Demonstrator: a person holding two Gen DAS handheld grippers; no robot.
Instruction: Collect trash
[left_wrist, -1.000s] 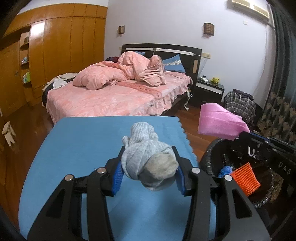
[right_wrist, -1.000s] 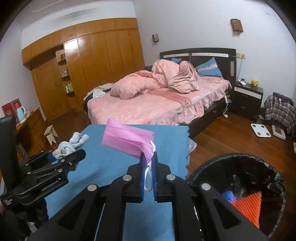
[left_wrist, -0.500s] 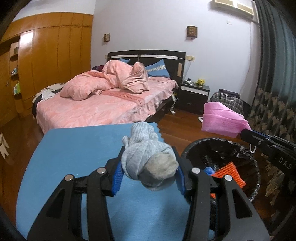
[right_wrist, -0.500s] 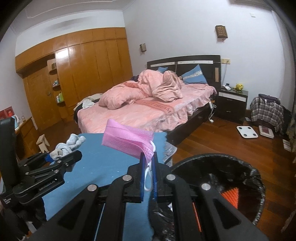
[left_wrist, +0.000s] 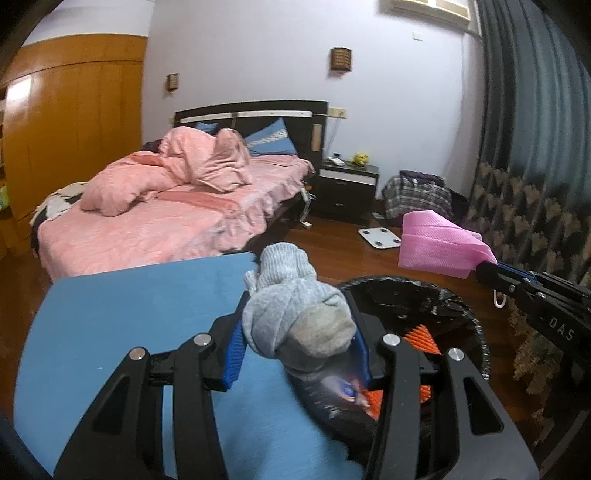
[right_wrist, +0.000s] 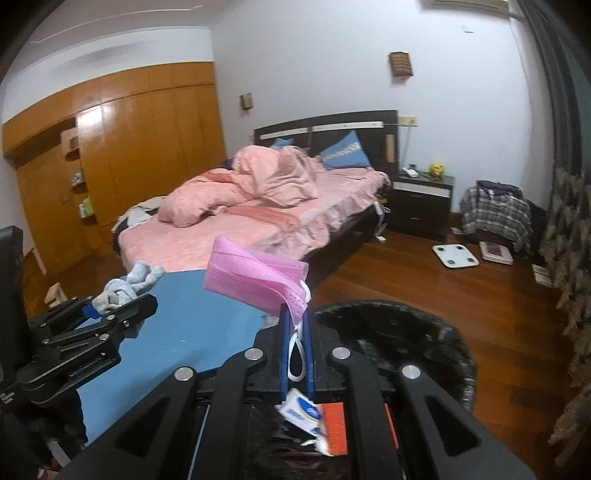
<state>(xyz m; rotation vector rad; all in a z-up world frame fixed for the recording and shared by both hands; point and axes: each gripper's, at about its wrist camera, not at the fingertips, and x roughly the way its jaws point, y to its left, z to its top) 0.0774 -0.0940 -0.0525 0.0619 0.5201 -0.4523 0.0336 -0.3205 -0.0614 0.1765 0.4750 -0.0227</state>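
My left gripper is shut on a balled grey sock and holds it over the near left rim of the black-lined trash bin. It also shows in the right wrist view. My right gripper is shut on a folded pink face mask, held above the bin. The mask also shows in the left wrist view. In the bin lie an orange ridged piece and a white-and-blue packet.
A blue table lies left of the bin. Behind it stands a bed with pink bedding, a dark nightstand and a white scale on the wood floor. Wooden wardrobes line the left wall; curtains hang on the right.
Both grippers have moved right, from over the blue table toward the bin. The sock and the mask stay gripped. The bin now lies beneath both grippers.
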